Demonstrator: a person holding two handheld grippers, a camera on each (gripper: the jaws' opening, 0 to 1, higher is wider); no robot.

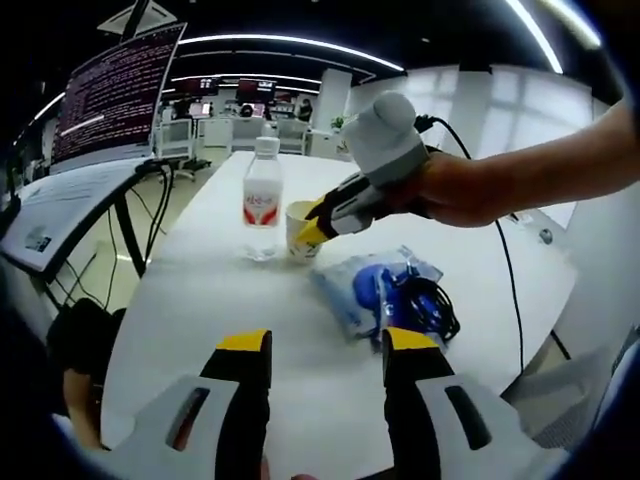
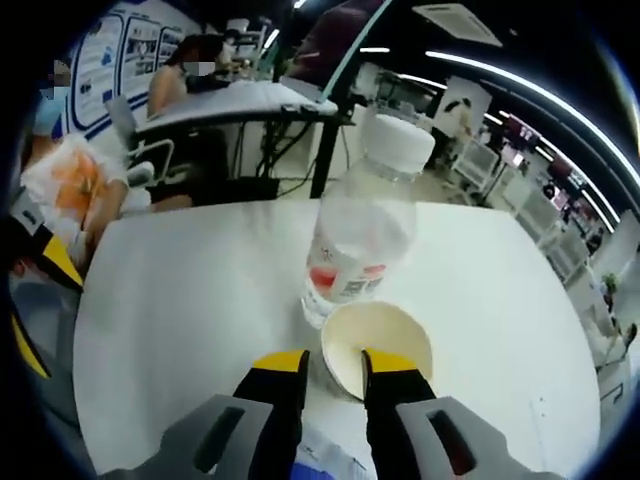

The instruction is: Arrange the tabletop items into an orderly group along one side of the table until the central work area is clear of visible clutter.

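Right gripper (image 2: 334, 372) fingers pinching rim of white paper cup (image 2: 378, 345), seemingly; clear plastic water bottle (image 2: 358, 235) touching cup; left gripper (image 1: 327, 352) fingers gaping wide over white bench (image 1: 200, 290).

Cup (image 1: 297, 230) partly hidden behind right gripper (image 1: 312, 232), frame centre; monitor (image 1: 115, 92) text upper left too blurred to read.

Right gripper (image 2: 334, 368) jaws pinched, left gripper (image 1: 327, 345) parted

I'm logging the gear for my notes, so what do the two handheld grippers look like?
Left gripper and right gripper each have grey bodies with slotted openings, black jaws and yellow tips. The right one also carries a rounded grey-white housing and a trailing black cable. The forearm is bare.
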